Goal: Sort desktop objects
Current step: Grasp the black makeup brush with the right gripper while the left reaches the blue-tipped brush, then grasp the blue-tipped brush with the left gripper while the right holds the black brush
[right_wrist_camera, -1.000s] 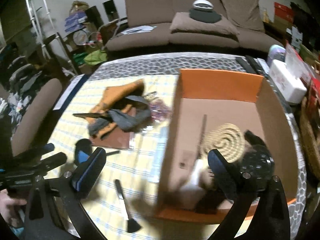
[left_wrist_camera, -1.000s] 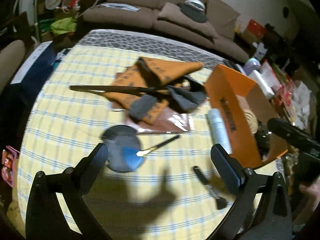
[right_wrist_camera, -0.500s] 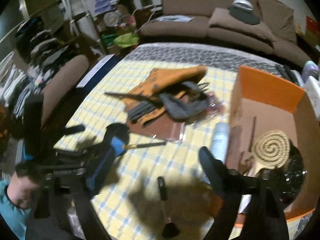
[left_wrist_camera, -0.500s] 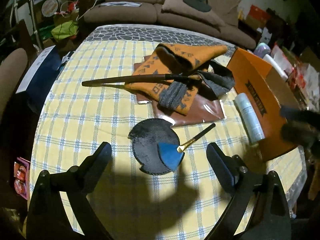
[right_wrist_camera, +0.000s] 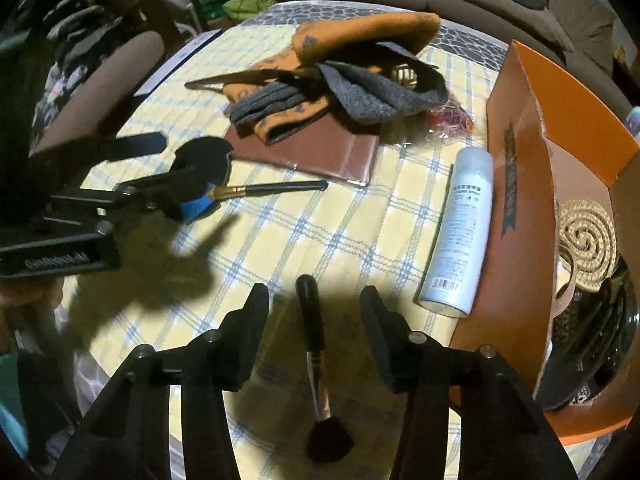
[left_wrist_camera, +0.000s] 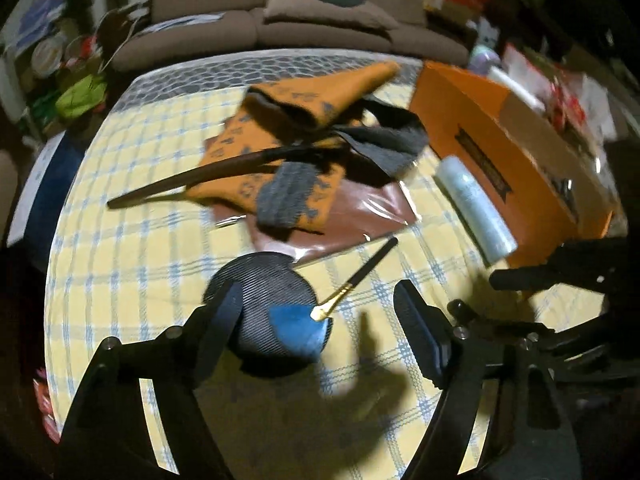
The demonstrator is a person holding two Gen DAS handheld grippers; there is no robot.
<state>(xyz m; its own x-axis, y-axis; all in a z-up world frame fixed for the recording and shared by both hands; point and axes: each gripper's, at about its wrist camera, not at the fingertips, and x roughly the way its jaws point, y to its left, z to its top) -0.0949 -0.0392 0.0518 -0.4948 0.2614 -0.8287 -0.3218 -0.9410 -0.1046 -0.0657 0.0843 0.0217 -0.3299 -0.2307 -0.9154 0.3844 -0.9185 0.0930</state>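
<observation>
Black-handled makeup brush (right_wrist_camera: pixel 316 364) with a dark bristle head lay on the yellow checked tablecloth (right_wrist_camera: pixel 328 240), left of the orange cardboard box (right_wrist_camera: pixel 516 216). Right gripper (right_wrist_camera: pixel 314 312) straddled its handle, jaws just narrowing, not touching. Left gripper (left_wrist_camera: pixel 318 320), also closing, straddled the round black mesh pad (left_wrist_camera: pixel 260 292).

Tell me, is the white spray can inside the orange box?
No, the white spray can lies on its side on the checked tablecloth, just outside the orange box.
</observation>
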